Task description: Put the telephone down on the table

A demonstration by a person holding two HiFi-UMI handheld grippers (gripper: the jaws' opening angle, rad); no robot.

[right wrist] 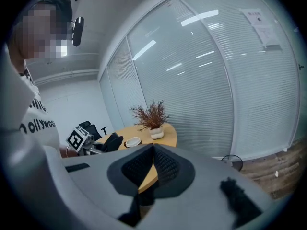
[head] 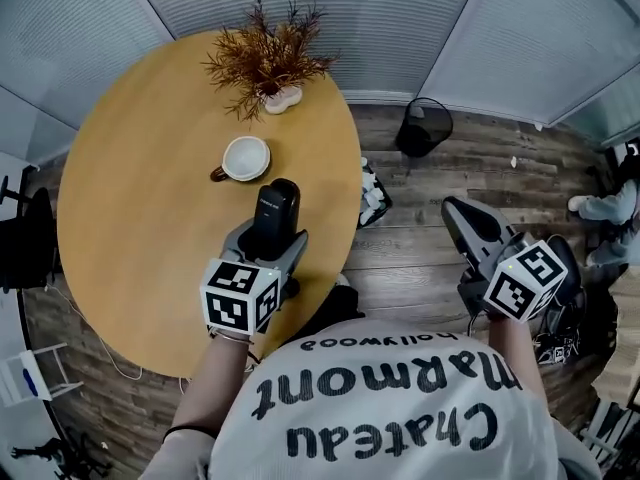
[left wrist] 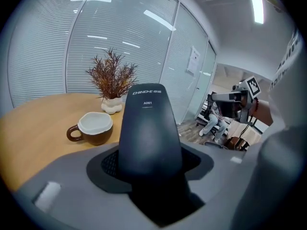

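A black telephone handset (head: 275,208) sits between the jaws of my left gripper (head: 269,240), which is shut on its lower part. In the left gripper view the telephone (left wrist: 147,128) points away from the camera, toward the cup. It is over the right part of the round wooden table (head: 130,198); whether it touches the top I cannot tell. My right gripper (head: 458,210) is off the table to the right, over the wooden floor. Its pads (right wrist: 144,164) meet at the tip with nothing between them.
A brown cup with a white inside (head: 244,158) stands just beyond the telephone. A dried plant in a white pot (head: 268,63) is at the table's far edge. A black mesh bin (head: 424,126) stands on the floor. An office chair (head: 25,238) is at the left.
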